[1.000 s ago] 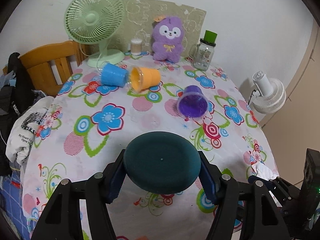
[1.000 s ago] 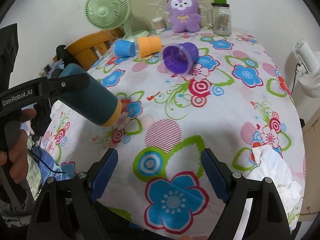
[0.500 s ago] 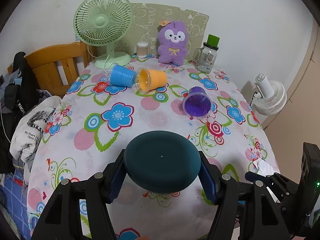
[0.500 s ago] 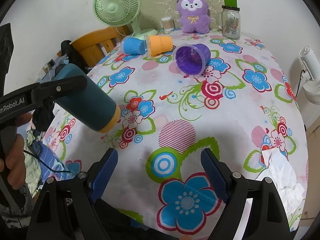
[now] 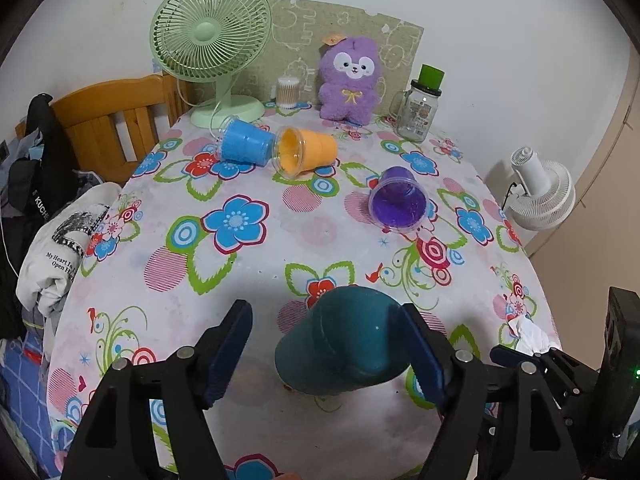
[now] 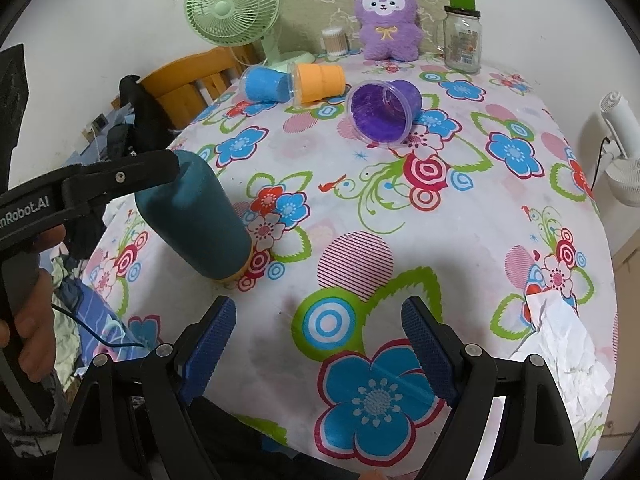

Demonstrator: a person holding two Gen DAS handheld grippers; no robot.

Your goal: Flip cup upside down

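A: Left wrist view first. What's the left gripper (image 5: 326, 354) doing?

B: Jaws wide apart. The teal cup (image 5: 346, 346) sits between the fingers, base up and tilted toward the right pad; it touches or nearly touches that one, w/ a clear gap to the left pad. Can't tell if the rim is flat on the tablecloth (image 5: 256, 276).

A: Rest of the table?

B: Blue cup (image 5: 244, 144) and orange cup (image 5: 306, 152) on their sides, touching, near the far edge. Purple cup (image 5: 398, 200) on its side, mouth toward the camera, right of center. Behind them: green fan (image 5: 210, 28), purple plush (image 5: 350, 80), glass jar (image 5: 418, 110) w/ green lid. White fan (image 5: 540, 192) off the table at right.

A: Right wrist view?

B: Right gripper (image 6: 320, 342) empty, jaws apart, over the near edge by a big blue flower. The teal cup (image 6: 196, 216) is at left, leaning, orange rim down at the cloth, base up. One finger (image 6: 120, 178) of the left gripper lies along its upper end. A hand (image 6: 28, 308) holds that gripper's handle. Crumpled tissue (image 6: 560, 344) near the right edge.
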